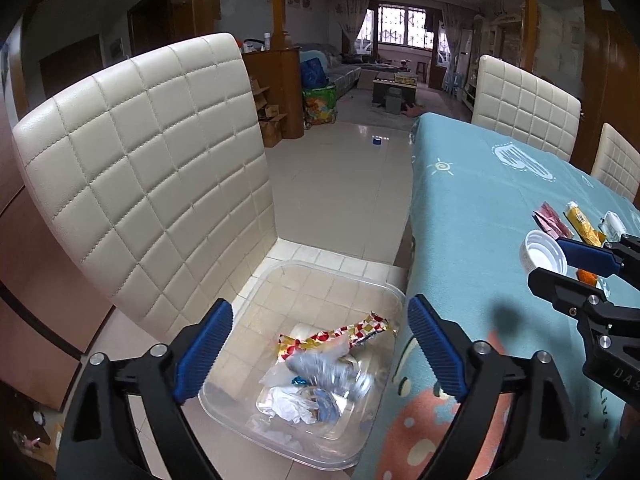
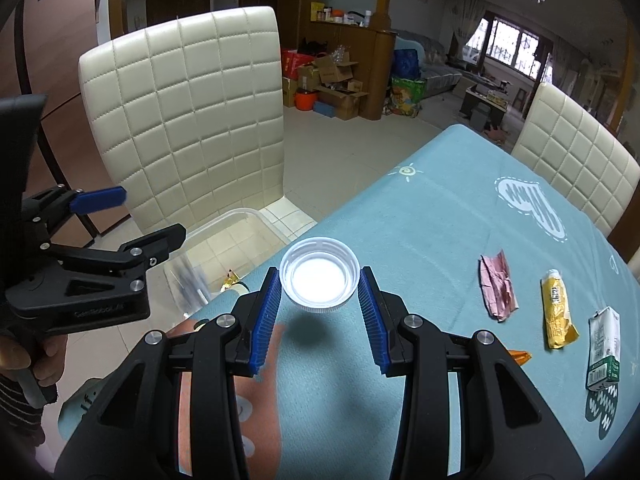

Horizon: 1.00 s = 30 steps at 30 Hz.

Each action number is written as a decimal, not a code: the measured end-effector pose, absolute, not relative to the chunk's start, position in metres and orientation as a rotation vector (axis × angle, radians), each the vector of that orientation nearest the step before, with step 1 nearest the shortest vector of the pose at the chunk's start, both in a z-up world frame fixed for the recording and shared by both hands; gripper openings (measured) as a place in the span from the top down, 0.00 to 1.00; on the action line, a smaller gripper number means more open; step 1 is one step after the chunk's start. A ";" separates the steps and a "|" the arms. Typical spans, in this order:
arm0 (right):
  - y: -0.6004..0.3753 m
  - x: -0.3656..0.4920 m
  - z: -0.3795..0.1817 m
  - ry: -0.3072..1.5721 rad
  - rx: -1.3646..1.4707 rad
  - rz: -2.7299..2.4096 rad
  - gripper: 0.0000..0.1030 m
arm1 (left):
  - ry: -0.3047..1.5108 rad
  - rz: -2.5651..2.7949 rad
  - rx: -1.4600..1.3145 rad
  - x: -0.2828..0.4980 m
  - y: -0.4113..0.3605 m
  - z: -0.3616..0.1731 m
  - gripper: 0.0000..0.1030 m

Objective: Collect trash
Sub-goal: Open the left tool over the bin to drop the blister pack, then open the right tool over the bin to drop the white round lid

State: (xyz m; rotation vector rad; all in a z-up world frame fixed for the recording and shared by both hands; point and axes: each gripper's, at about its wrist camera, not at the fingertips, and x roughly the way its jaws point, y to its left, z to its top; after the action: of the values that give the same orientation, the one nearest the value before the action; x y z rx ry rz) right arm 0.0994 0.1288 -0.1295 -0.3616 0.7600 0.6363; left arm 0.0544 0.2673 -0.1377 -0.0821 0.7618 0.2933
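Below the left gripper, a clear plastic bin sits on the seat of a cream quilted chair, hard against the table edge. Contents: a long red-yellow-white checkered wrapper with its long axis running from 8 to 2 o'clock, crumpled white paper, clear plastic film, and a blurred silvery-blue piece, apparently mid-fall. Left jaws spread wide, nothing between the pads.

Right gripper clamps a white bottle cap by its ribbed rim, one pad at 9 o'clock, the other at 3. Cap's open side faces up toward the camera; it hangs clear of the teal tablecloth, shadow beneath.

Still on the cloth, toward 3 o'clock of the cap: a crumpled pink wrapper, a yellow sachet with long axis running 12 to 6, a green-and-white carton lying flat, and an orange scrap just beside the right finger.
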 end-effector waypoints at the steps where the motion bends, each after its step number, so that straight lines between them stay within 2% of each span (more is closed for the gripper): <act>1: 0.132 0.100 -0.130 0.762 -0.364 0.639 0.60 | 0.758 0.304 -0.075 0.053 0.269 -0.138 0.13; 14: 0.189 0.097 -0.139 0.764 -0.413 0.736 0.59 | 0.764 0.406 -0.129 0.029 0.314 -0.142 0.13; 16: 0.195 0.095 -0.139 0.758 -0.422 0.732 0.51 | 0.756 0.425 -0.141 0.023 0.321 -0.141 0.13; 17: 0.195 0.094 -0.139 0.747 -0.420 0.727 0.42 | 0.753 0.433 -0.148 0.020 0.324 -0.140 0.13; 18: 0.195 0.093 -0.137 0.734 -0.418 0.720 0.40 | 0.754 0.437 -0.151 0.019 0.325 -0.140 0.13; 30: 0.144 0.093 -0.129 0.721 -0.398 0.620 0.39 | 0.757 0.353 -0.124 0.030 0.289 -0.133 0.13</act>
State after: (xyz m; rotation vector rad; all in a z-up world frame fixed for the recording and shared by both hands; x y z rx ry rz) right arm 0.0931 0.1444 -0.1292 -0.3976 0.7215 0.6200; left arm 0.0299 0.2890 -0.1327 -0.1236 0.7574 0.3533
